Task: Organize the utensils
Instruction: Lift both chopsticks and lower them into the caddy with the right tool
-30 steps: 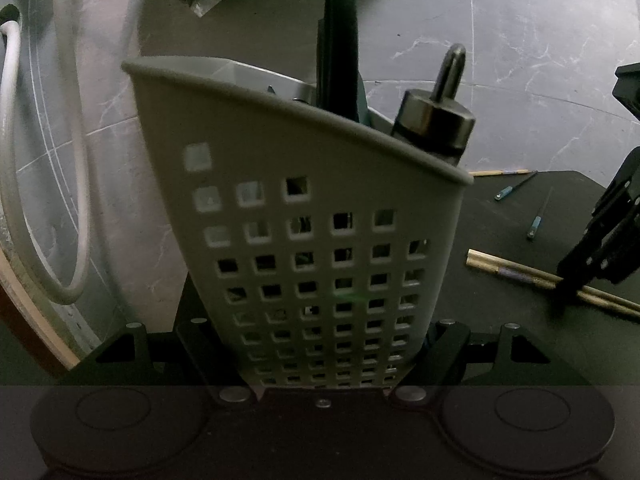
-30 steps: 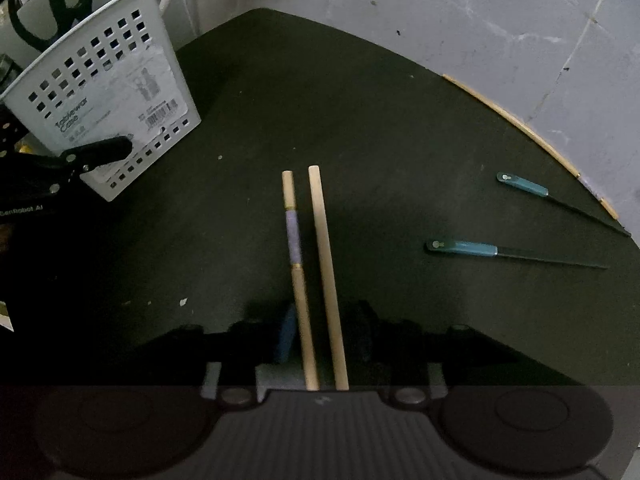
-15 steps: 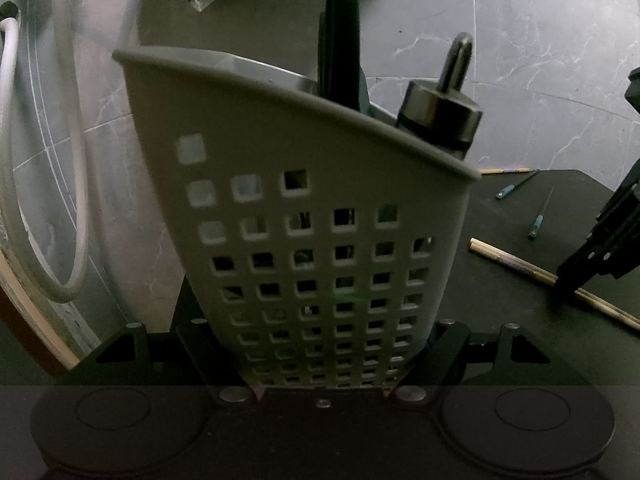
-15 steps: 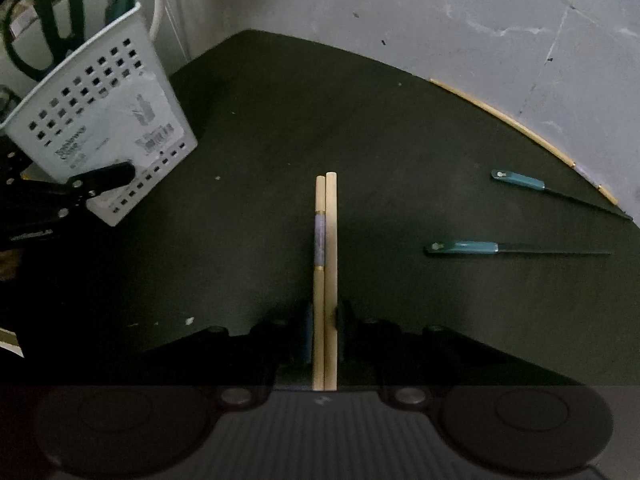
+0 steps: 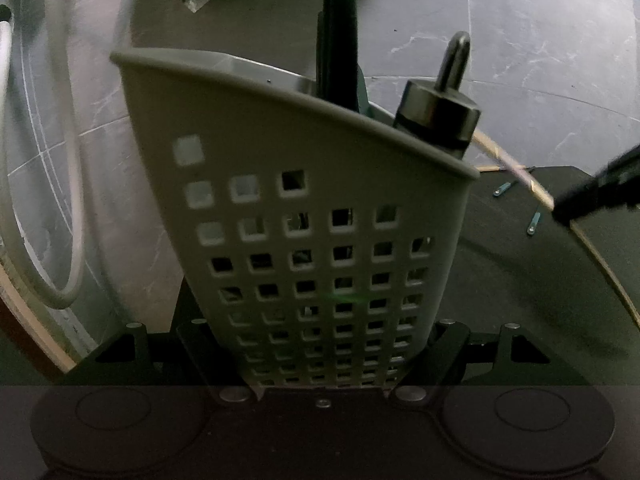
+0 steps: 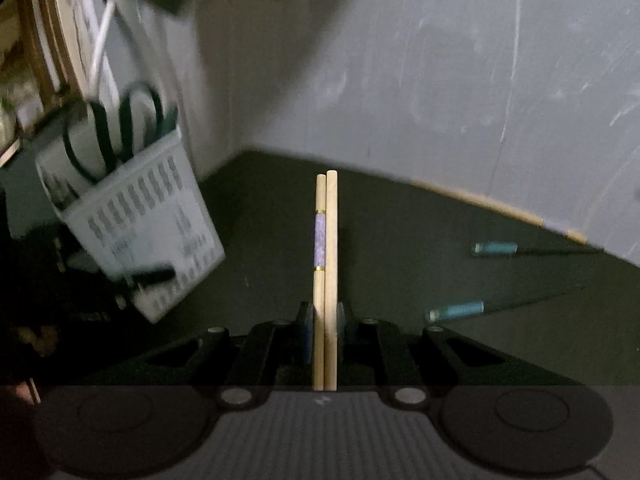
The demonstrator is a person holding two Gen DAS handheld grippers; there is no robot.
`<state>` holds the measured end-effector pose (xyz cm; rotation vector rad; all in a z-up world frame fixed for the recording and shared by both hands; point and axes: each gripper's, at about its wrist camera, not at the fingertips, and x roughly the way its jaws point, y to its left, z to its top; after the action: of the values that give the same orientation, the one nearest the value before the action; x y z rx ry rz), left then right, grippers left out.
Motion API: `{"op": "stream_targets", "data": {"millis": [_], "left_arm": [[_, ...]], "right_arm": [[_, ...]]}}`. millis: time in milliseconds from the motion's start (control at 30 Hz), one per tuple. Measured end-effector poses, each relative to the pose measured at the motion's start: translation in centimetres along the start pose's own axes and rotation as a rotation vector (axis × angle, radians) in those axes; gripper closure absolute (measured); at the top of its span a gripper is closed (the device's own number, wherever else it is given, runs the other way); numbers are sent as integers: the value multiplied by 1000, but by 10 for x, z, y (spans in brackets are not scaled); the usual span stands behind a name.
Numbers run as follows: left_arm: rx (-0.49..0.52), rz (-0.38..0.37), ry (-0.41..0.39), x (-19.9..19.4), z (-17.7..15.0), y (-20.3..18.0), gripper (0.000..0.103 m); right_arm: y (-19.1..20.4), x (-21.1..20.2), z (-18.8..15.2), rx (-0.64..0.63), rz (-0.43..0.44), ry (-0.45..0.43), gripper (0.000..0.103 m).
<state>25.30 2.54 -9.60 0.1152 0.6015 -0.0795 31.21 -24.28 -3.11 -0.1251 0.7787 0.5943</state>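
Note:
My left gripper [image 5: 324,356] is shut on a grey perforated utensil basket [image 5: 304,216], gripping its lower end. Green-handled scissors [image 5: 338,36] and a steel-capped tool [image 5: 440,116] stand in it. My right gripper [image 6: 325,320] is shut on a pair of wooden chopsticks [image 6: 326,232], one with a purple band, held side by side above the dark table [image 6: 400,240]. In the left wrist view the right gripper [image 5: 592,196] carries the chopsticks [image 5: 516,168] at the right, their tips near the basket's rim. The basket [image 6: 136,220] sits to the left in the right wrist view.
Two teal-handled utensils [image 6: 460,310] [image 6: 496,247] lie on the table at the right, and another chopstick [image 6: 500,208] lies along its far edge. A white hose [image 5: 60,200] hangs left of the basket. Grey tiled floor lies beyond.
The right gripper closed on the two chopsticks, drew them together and lifted them off the table toward the basket. The left gripper and basket stayed put.

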Motion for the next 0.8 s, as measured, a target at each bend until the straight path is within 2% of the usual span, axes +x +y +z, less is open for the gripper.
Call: {"op": "stream_targets", "data": {"millis": [233,467,633,800], "left_arm": [[13,-14,2,2,3,4,25],[30,-36,1,1,4,11,25],[43,-55,1,2,7,19,25],[53,-71,-1,1,8,28,25]], "right_arm": [[18,-33,28,75,49,-278,90],[57,-58,76,92,216,-578,90],[83,-55,99,91,297,-702,89],[109,-41,117,68,331,-762,89]]}}
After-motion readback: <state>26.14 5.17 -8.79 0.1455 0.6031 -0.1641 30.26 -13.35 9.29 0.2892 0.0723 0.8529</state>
